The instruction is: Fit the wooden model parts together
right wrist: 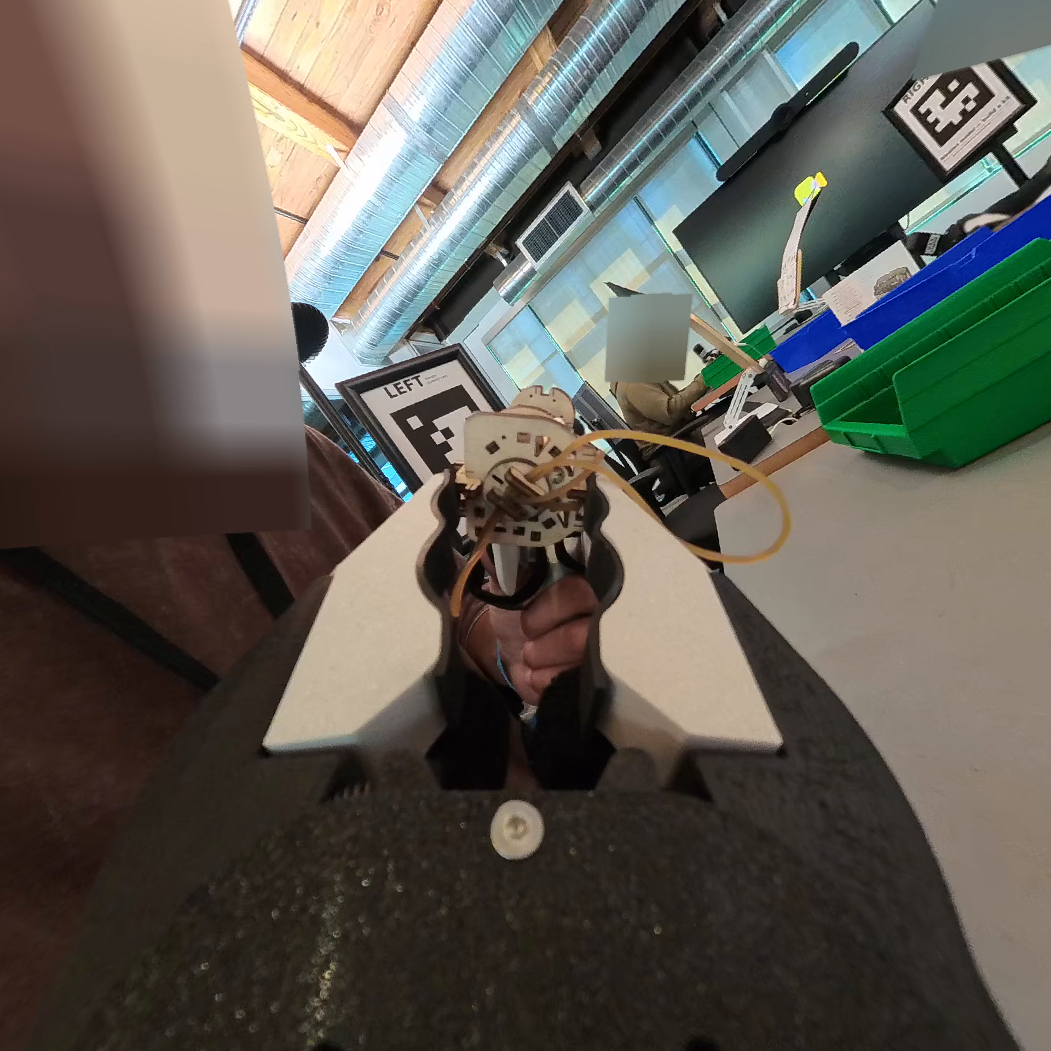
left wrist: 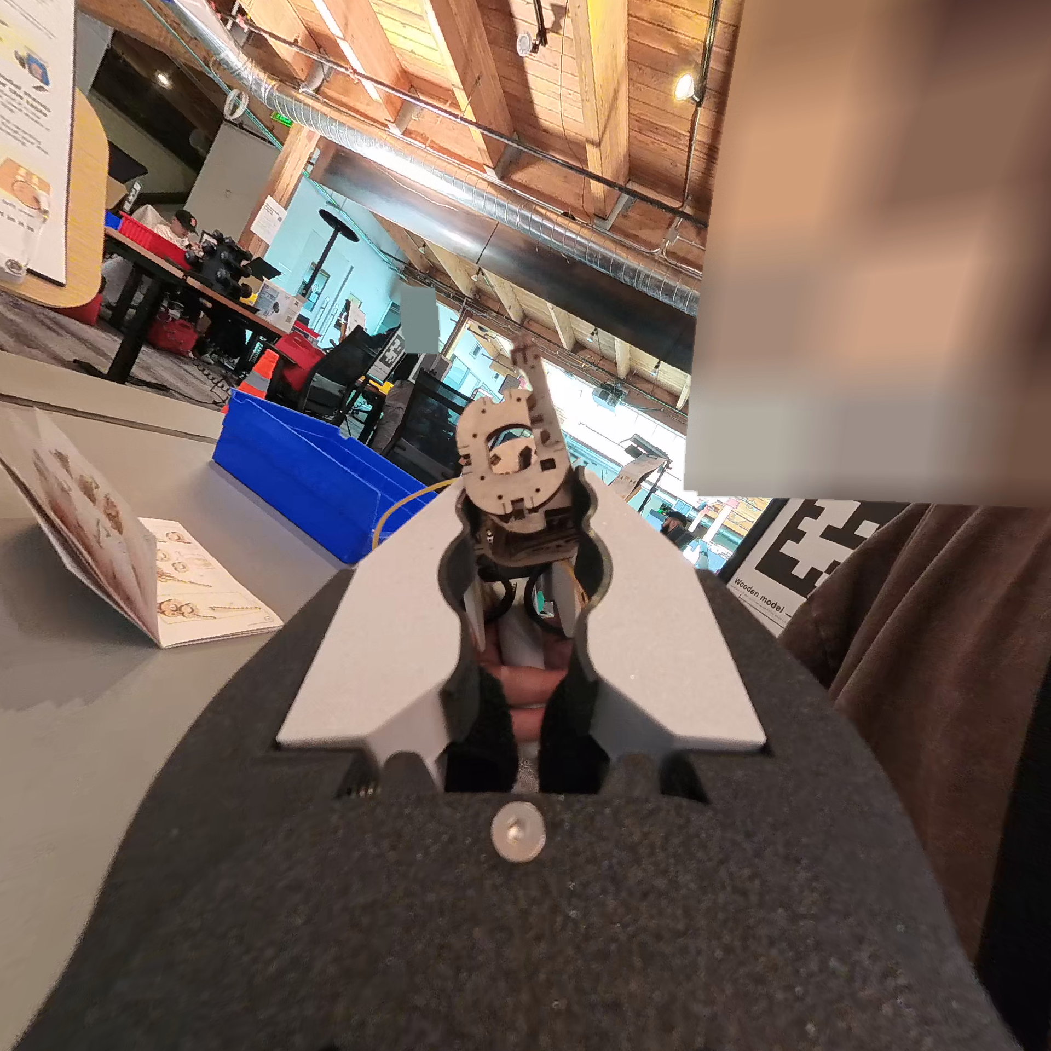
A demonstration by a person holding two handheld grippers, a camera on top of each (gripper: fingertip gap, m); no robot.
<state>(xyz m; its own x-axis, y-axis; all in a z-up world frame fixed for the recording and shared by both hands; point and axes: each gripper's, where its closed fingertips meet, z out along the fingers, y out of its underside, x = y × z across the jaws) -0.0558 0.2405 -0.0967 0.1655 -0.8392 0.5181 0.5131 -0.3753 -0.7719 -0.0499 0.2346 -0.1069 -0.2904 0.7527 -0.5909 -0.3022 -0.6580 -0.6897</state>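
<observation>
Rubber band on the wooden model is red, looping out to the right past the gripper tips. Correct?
Not red. The right wrist view shows a yellow rubber band on the wooden model, looping out to the right past the right gripper tips.

Pale tan wooden model [left wrist: 514,455] with dark little holes and slots, burnt brown at the cut edges. Yellow rubber band [right wrist: 733,506] in a loop. Light grey fingers [left wrist: 398,614] on the left gripper [left wrist: 520,495], with a speckled black body behind. Same grey and black on the right gripper [right wrist: 520,500]. Bright blue bin [left wrist: 318,478] on a plain grey table [left wrist: 85,654]. White booklet [left wrist: 136,546] with small brown pictures. Green bin [right wrist: 944,392] beside a blue bin [right wrist: 910,307]. Black and white blocky square pattern on a framed sign [right wrist: 421,421]. Brown sleeve [left wrist: 938,654]. Shiny silver pipes [right wrist: 455,170] under orange-brown wooden ceiling boards [left wrist: 512,68].
</observation>
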